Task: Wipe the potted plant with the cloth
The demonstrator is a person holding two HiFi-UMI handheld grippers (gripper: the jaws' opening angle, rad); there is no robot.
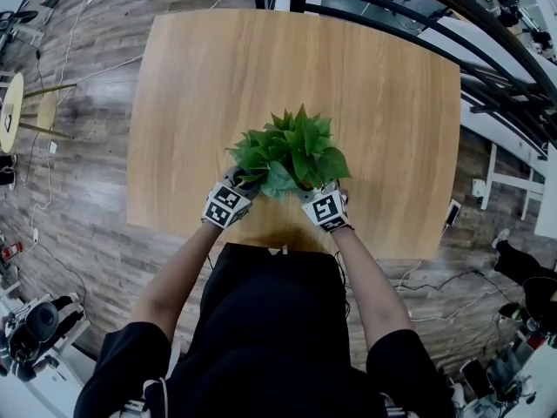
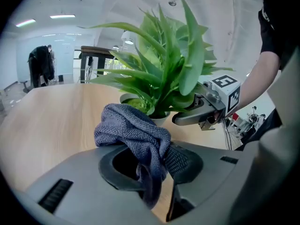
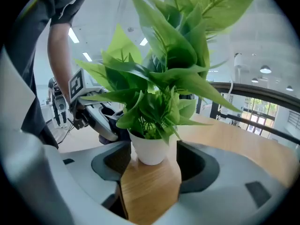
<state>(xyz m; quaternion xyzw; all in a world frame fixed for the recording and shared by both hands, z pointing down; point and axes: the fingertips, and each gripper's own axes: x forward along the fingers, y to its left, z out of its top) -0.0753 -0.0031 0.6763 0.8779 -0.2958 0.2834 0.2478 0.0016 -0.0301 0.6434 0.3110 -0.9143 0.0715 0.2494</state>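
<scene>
Left claw (image 2: 153, 159) clenches one cloth (image 2: 132, 127); right claw (image 3: 151, 167), released, faces one potted plant (image 3: 151, 150).

Open-plan office or lab, ceiling striplights (image 2: 63, 17), white desk (image 1: 505, 133)

Pale wooden table (image 1: 218, 85) (rounded corners) on plank floor (image 1: 87, 190); black railing (image 3: 262, 94) beyond.

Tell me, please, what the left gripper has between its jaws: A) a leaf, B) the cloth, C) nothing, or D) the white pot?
B: in the left gripper view the left gripper has its jaws closed on the grey cloth, which bunches up above them.
</scene>
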